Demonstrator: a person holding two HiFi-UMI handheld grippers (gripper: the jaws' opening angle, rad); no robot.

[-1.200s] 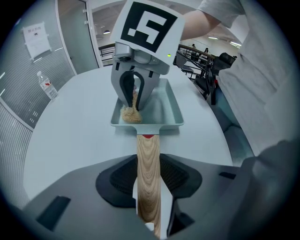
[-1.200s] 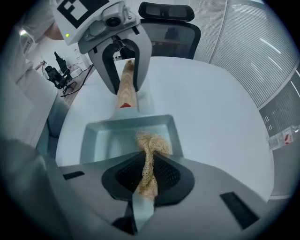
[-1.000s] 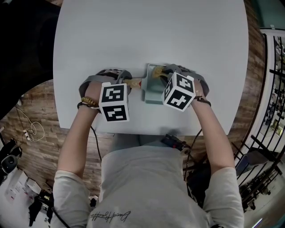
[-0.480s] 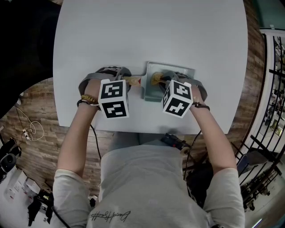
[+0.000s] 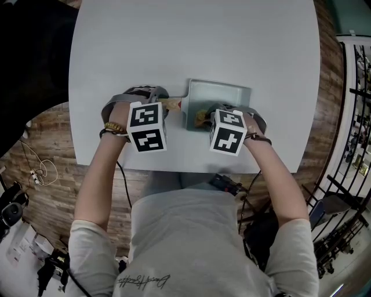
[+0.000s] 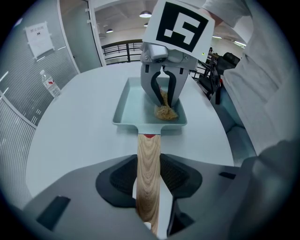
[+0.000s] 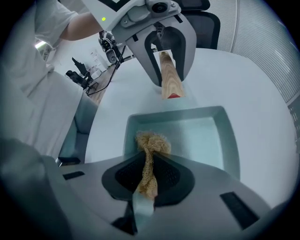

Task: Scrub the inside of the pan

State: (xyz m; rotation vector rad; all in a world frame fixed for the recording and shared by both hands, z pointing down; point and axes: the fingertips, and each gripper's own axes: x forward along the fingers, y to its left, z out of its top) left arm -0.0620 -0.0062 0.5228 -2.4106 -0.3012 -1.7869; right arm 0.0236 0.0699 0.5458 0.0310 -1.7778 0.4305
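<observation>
Left tool (image 6: 149, 174) is gripping the wooden handle (image 6: 148, 152) of the pan (image 5: 227, 94), pan is lying on the bench (image 5: 191, 40) just ahead of both tools, right tool (image 7: 149, 176) is pinching a tan scrubber (image 7: 151, 141), scrubber is sitting inside the pan by the wall nearest this tool

The bench (image 5: 191, 40) is a wide white top with rounded corners, standing on a floor (image 5: 49, 139) of brown wood planks. On the floor at the left lies a loose loop of white cable (image 5: 45, 171), with some dark gear (image 5: 11, 209) just below it (too dim to name). A black metal rack (image 5: 355, 116) runs along the right side. A clear water bottle (image 6: 50, 85) stands upright beyond the bench's edge, near a grey ribbed wall that carries a sheet of paper (image 6: 38, 39). A dark railing (image 6: 117, 50) crosses the back under ceiling lights (image 6: 148, 14), and a black office chair (image 7: 208, 23) stands past the bench.
</observation>
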